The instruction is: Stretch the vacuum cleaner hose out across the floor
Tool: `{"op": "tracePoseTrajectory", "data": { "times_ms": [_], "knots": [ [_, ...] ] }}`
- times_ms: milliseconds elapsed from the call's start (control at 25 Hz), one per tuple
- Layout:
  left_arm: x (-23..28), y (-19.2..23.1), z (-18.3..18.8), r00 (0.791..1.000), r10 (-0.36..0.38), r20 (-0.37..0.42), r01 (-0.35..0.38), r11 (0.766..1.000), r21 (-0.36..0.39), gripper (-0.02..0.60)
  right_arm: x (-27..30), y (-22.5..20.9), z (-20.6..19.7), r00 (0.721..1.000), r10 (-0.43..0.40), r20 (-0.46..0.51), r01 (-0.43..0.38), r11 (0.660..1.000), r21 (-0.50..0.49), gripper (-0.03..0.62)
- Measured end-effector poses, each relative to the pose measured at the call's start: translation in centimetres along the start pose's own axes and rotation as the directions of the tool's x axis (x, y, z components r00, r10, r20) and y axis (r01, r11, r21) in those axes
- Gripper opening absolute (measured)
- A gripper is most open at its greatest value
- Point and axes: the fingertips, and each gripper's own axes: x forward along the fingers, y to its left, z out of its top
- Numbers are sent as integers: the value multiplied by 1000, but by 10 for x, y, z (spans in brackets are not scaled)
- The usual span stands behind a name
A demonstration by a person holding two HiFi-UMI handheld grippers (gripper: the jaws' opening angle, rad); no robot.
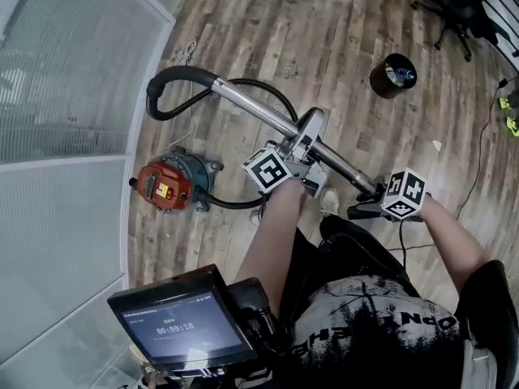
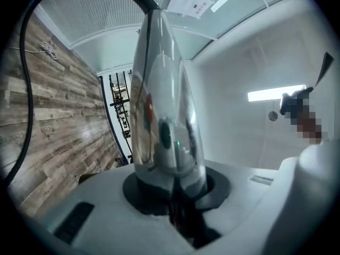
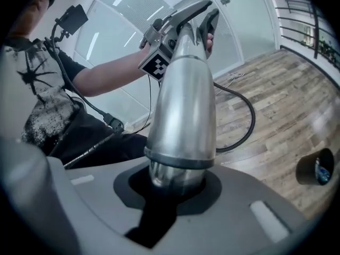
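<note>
A red and teal vacuum cleaner (image 1: 170, 185) stands on the wood floor by the glass wall. Its black hose (image 1: 263, 90) loops from the body up to a curved black grip (image 1: 174, 75), which joins a chrome wand (image 1: 251, 108). My left gripper (image 1: 306, 148) is shut on the wand's middle. In the left gripper view the shiny wand (image 2: 162, 105) rises out of the left gripper (image 2: 175, 190). My right gripper (image 1: 369, 197) is shut on the wand's near end. In the right gripper view the wand (image 3: 183, 105) runs from the right gripper (image 3: 175, 182) up to the left gripper (image 3: 186, 15).
A glass wall (image 1: 65, 96) runs along the left. A black bin (image 1: 393, 75) stands on the floor at upper right, with an office chair (image 1: 458, 6) beyond it. A thin cable (image 1: 478, 160) trails on the right. A small screen (image 1: 182, 318) hangs at my chest.
</note>
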Motion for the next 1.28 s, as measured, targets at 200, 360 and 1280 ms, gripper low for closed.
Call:
{"op": "tracePoseTrajectory", "data": {
  "times_ms": [200, 360, 1280],
  "knots": [
    [66, -54, -49, 993, -38, -112, 45, 998, 53, 61, -55, -5, -33, 988, -106, 111, 109, 994, -25, 77],
    [87, -81, -66, 979, -75, -191, 86, 995, 52, 58, -74, 1, -37, 962, -211, 171, 212, 977, 13, 77],
    [179, -280, -381, 614, -480, -627, 414, 872, -262, 55, -168, 128, -236, 656, -701, 280, 479, 673, 564, 75]
  ]
}}
